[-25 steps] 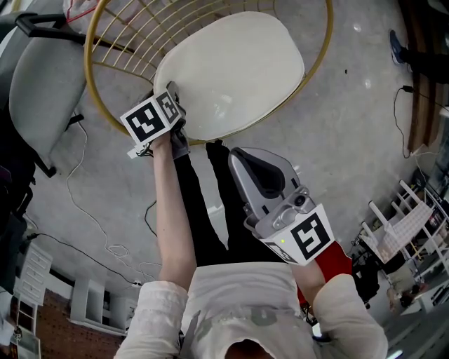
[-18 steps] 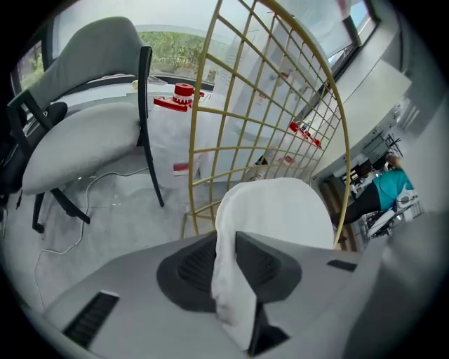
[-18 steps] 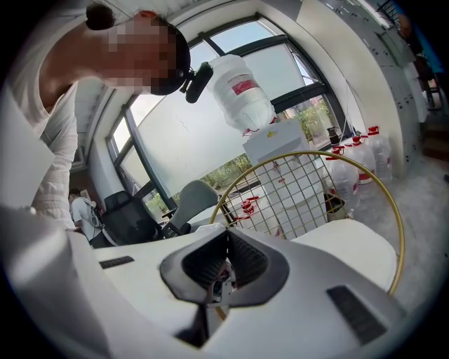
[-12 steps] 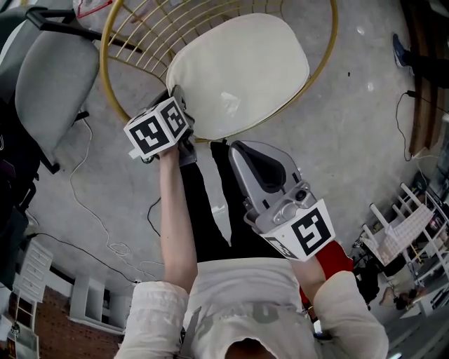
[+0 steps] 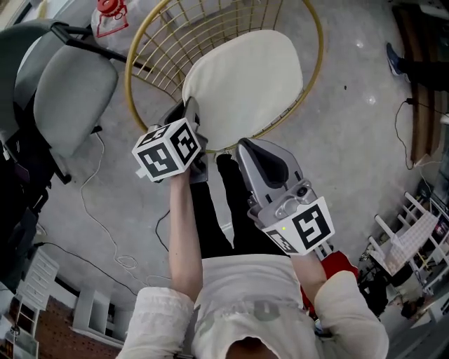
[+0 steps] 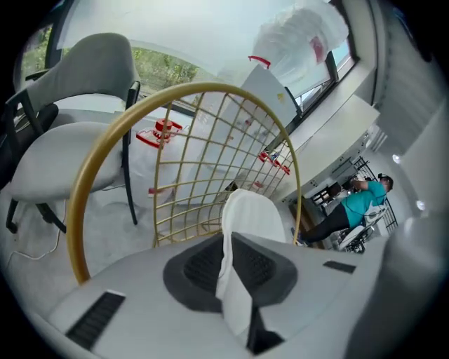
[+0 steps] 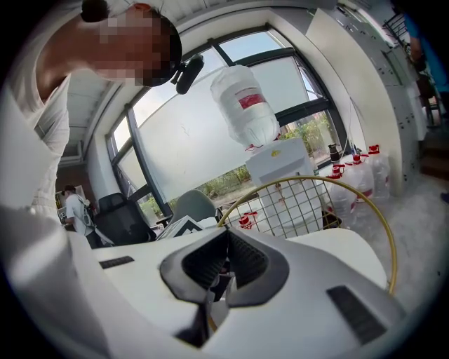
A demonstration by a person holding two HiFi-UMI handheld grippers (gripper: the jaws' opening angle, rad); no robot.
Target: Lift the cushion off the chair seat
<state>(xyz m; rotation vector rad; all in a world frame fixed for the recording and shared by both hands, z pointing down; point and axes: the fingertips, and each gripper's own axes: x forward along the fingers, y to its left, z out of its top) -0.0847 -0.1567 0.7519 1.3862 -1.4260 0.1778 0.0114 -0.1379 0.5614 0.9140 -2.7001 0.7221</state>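
Observation:
A cream cushion (image 5: 245,84) lies in the round gold wire chair (image 5: 319,63). My left gripper (image 5: 191,112) is at the cushion's near-left edge. Its jaws are closing, and in the left gripper view (image 6: 228,242) the pads pinch a fold of the cushion (image 6: 252,210), which rises from them toward the wire back (image 6: 210,161). That edge is lifted, so the cushion tilts. My right gripper (image 5: 242,145) hovers just short of the cushion's near edge, shut and holding nothing; in the right gripper view (image 7: 226,235) its pads meet in front of the gold rim (image 7: 365,203).
A grey office chair (image 5: 70,98) stands to the left of the gold chair. Cables (image 5: 112,231) trail over the concrete floor. A water bottle with a red cap (image 5: 112,17) stands behind the chair. A white rack (image 5: 414,231) is at the right. My black-trousered legs (image 5: 210,210) are below the grippers.
The left gripper has closed on the cushion's edge and risen with it, and the cushion now tilts up on that side. The right gripper has risen a little.

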